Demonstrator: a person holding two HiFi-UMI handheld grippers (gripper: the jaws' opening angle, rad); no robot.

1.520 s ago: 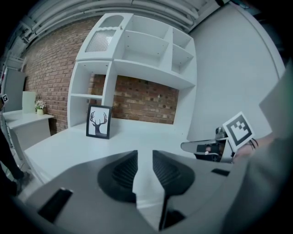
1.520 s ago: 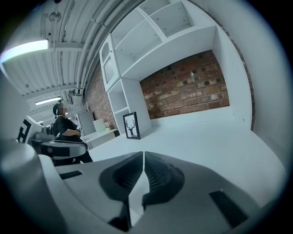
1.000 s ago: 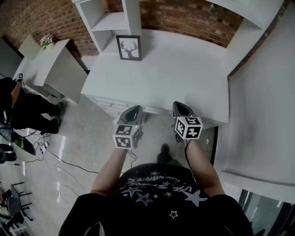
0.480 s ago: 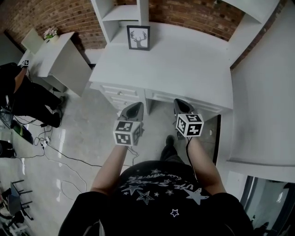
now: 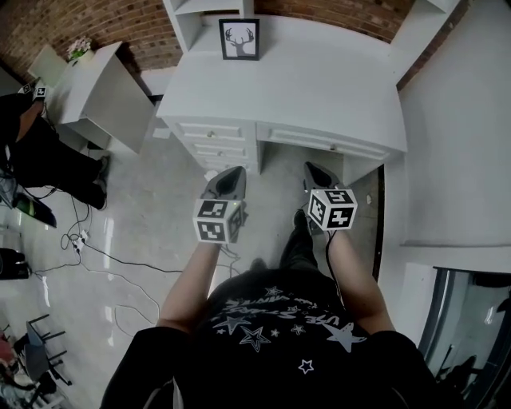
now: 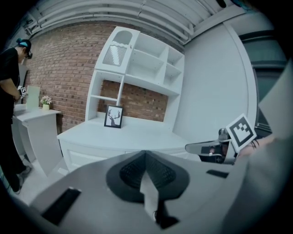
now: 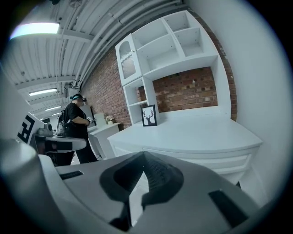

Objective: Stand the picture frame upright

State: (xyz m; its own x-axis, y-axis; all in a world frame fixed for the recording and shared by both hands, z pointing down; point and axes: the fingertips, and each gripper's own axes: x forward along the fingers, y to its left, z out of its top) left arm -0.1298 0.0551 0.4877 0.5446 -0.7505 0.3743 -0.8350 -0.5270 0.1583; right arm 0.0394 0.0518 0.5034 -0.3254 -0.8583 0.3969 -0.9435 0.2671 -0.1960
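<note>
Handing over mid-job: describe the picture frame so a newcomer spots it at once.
Find the big white desk against the brick wall. At its back left, below the shelves, stands the picture frame: black-edged, with a deer's head, the only loose thing on the desktop.

Shelf unit (image 5: pixel 188 24) at the desk's (image 5: pixel 319 88) back edge: cut off by the head view's top edge, only its foot shows. Picture frame (image 5: pixel 239 38) at the desk's back left: rear and prop hidden, leaning or free-standing can't be told. Bystander (image 5: pixel 24 152) cropped at left edge; potted plant (image 5: pixel 78 49) too small to identify.
</note>
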